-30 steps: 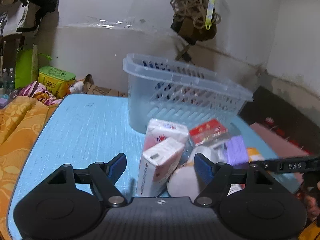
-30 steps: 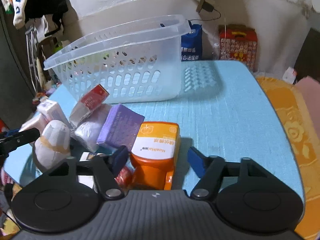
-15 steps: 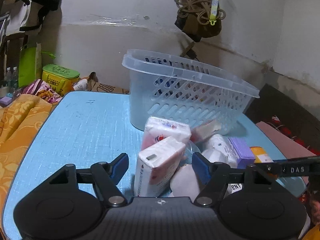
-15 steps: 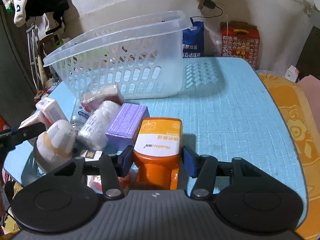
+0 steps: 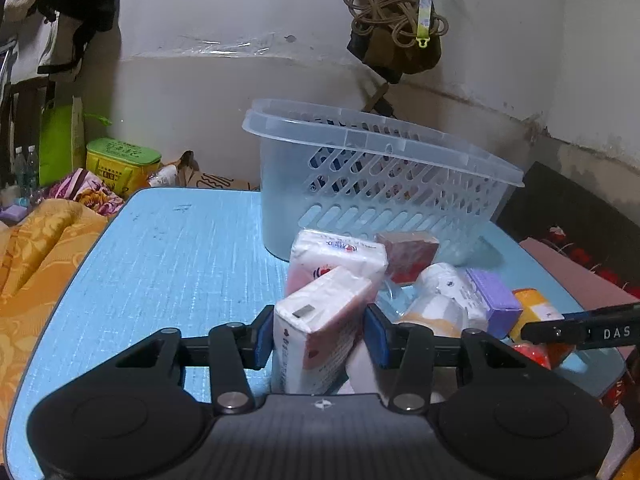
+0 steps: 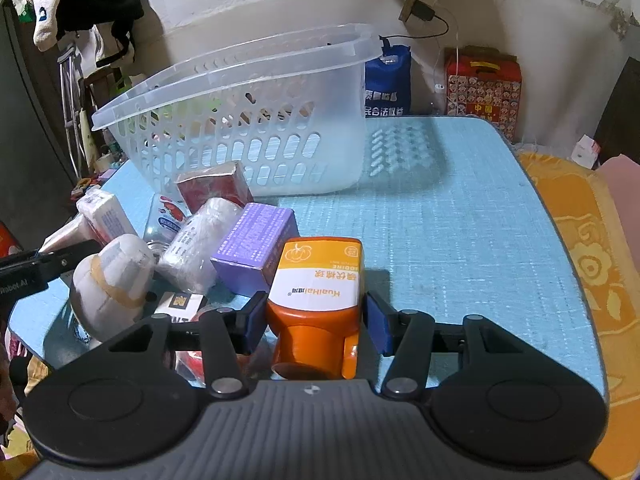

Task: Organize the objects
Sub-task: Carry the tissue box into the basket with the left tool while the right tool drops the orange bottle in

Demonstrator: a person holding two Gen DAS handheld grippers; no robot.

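Both grippers are in the grasping step, each taking one item from the heap near the table's (image 6: 460, 216) front edge. The left gripper (image 5: 318, 334) has its jaws closing on a white-and-pink tissue pack (image 5: 320, 328), the blue pads already against its two sides. The right gripper (image 6: 314, 316) holds its jaws clamped on the orange bottle (image 6: 316, 296), which lies with its cap toward the camera, beside a purple box (image 6: 254, 246). The clear slotted basket (image 6: 248, 128) stands behind the heap at the table's far edge and looks empty, though its interior is only partly visible. Next, I judge, each item must be lifted clear of its neighbours without dragging them, carried over the basket's rim and released inside; the soft tissue pack may deform under the grip.
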